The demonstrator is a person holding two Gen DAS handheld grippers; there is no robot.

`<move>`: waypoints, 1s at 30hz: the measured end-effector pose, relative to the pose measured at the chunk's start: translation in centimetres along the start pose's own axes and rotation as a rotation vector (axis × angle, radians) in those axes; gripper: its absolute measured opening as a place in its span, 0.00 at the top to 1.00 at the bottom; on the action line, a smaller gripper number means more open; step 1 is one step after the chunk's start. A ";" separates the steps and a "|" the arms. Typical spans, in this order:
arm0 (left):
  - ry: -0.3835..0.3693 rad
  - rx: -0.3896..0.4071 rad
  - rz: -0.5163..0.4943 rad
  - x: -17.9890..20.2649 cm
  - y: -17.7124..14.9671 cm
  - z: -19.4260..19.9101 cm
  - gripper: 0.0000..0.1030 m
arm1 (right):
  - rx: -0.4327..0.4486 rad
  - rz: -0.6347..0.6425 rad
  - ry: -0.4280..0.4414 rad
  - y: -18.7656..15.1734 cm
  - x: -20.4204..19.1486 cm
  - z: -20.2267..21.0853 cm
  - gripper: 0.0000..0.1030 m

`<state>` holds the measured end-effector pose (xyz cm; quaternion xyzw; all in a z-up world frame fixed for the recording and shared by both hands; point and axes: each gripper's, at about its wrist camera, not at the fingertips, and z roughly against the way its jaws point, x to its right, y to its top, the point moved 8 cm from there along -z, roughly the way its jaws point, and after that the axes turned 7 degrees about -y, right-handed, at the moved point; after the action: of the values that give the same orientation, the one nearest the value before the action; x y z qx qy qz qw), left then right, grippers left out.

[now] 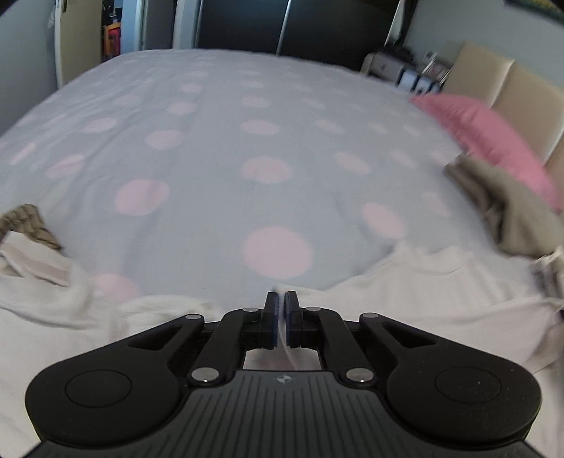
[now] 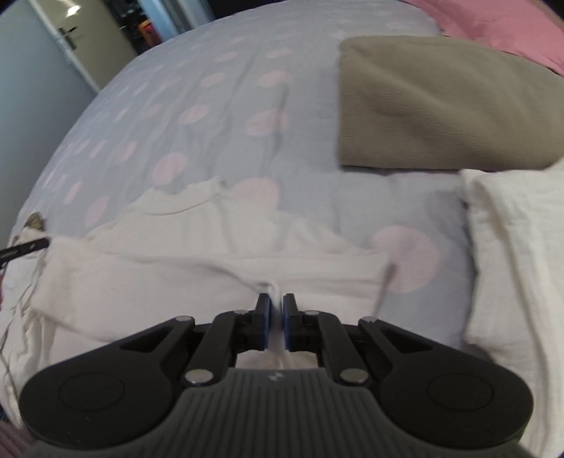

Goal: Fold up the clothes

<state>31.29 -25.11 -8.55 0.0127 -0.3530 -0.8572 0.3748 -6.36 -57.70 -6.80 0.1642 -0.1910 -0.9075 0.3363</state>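
A white garment lies spread on the bed near me; it also shows in the right wrist view, neckline toward the far side. My left gripper is shut on a pinch of the white fabric. My right gripper is shut on a fold of the same white garment. A folded olive-brown garment lies at the far right of the bed and shows at the right edge of the left wrist view. A folded white cloth lies to the right.
The bed cover is pale blue with pink dots. A pink pillow leans on a beige headboard. A striped brown garment lies at the left. A dark wardrobe and a door stand beyond the bed.
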 end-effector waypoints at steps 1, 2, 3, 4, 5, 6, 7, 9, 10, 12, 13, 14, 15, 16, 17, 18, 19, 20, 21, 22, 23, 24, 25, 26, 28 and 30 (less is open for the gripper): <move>0.019 -0.002 0.007 -0.3 -0.1 0.0 0.98 | -0.002 -0.017 -0.010 0.1 0.7 -0.3 0.92; 0.032 0.002 0.010 -0.4 -0.1 0.1 0.98 | -0.004 -0.033 -0.013 0.1 1.2 -0.5 0.92; 0.044 0.005 0.013 -0.5 -0.2 0.3 0.98 | -0.005 -0.045 -0.016 0.1 1.5 -0.7 0.92; 0.057 0.008 0.017 -0.6 -0.2 0.4 0.97 | -0.001 -0.051 -0.023 0.0 1.7 -0.9 0.91; 0.069 0.012 0.020 -0.7 -0.3 0.6 0.97 | 0.003 -0.056 -0.031 0.0 1.8 -1.0 0.85; 0.082 0.015 0.023 -0.8 -0.3 0.7 0.92 | 0.007 -0.059 -0.037 0.0 1.8 -1.1 0.82; 0.094 0.018 0.027 -0.9 -0.4 0.9 0.85 | 0.010 -0.063 -0.043 0.0 1.9 -1.1 0.70; 0.098 0.025 0.003 -0.3 -0.6 1.7 0.82 | 0.015 -0.064 -0.049 -0.1 1.9 -1.0 0.65; 0.092 0.026 -0.014 0.1 -0.8 2.1 0.82 | 0.016 -0.061 -0.046 -0.1 1.9 -0.9 0.65; 0.080 0.020 -0.044 1.1 -1.4 2.9 0.80 | 0.022 -0.062 -0.038 -0.1 1.9 -0.6 0.65; 0.077 0.016 -0.061 1.6 -1.8 3.2 0.80 | 0.025 -0.062 -0.034 -0.2 1.9 -0.4 0.64; 0.073 0.013 -0.076 2.1 -2.2 3.5 0.80 | 0.028 -0.059 -0.033 -0.3 1.9 -0.3 0.64; 0.072 0.008 -0.090 2.6 -2.7 3.8 0.79 | 0.029 -0.056 -0.035 -0.5 1.9 -0.2 0.64; 0.072 0.003 -0.104 3.0 -3.2 4.0 0.77 | 0.029 -0.052 -0.037 -0.7 2.0 -0.1 0.63; 0.072 -0.003 -0.118 3.4 -3.7 4.3 0.76 | 0.030 -0.046 -0.041 -1.0 2.0 -0.1 0.58; 0.074 -0.011 -0.133 3.8 -4.3 4.5 0.72 | 0.033 -0.038 -0.045 -1.3 2.0 0.0 0.55; 0.079 -0.021 -0.151 4.1 -4.9 4.6 0.70 | 0.037 -0.029 -0.050 -1.6 1.9 0.1 0.52; 0.084 -0.030 -0.166 4.4 -5.4 4.7 0.70 | 0.035 -0.015 -0.052 -2.1 1.7 0.1 0.52; 0.088 -0.039 -0.180 4.6 -6.0 4.8 0.69 | 0.027 0.003 -0.048 -2.6 1.4 0.0 0.52; 0.090 -0.049 -0.193 4.9 -6.5 4.9 0.69 | 0.015 0.012 -0.040 -3.2 1.1 -0.1 0.52; 0.092 -0.058 -0.204 5.1 -7.0 5.0 0.69 | 0.003 0.020 -0.032 -3.8 0.7 -0.3 0.52; 0.094 -0.066 -0.215 5.3 -7.4 5.0 0.69 | -0.009 0.029 -0.024 -4.3 0.4 -0.5 0.52; 0.093 -0.074 -0.227 5.6 -8.0 5.1 0.69 | -0.021 0.029 -0.020 -4.8 0.2 -0.7 0.52; 0.095 -0.083 -0.245 5.9 -8.4 5.2 0.69 | -0.034 0.028 -0.016 -5.3 0.0 -0.9 0.53; 0.104 -0.097 -0.298 6.6 -9.3 5.4 0.67 | -0.036 0.058 -0.022 -5.7 -0.4 -1.2 0.59; 0.123 -0.102 -0.360 7.3 -9.9 5.4 0.63 | -0.037 0.088 -0.028 -6.2 -0.9 -1.4 0.60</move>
<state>18.22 -21.98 -8.82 0.1092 -0.2777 -0.9247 0.2363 -8.53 -53.13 -10.66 0.1366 -0.1857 -0.8973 0.3764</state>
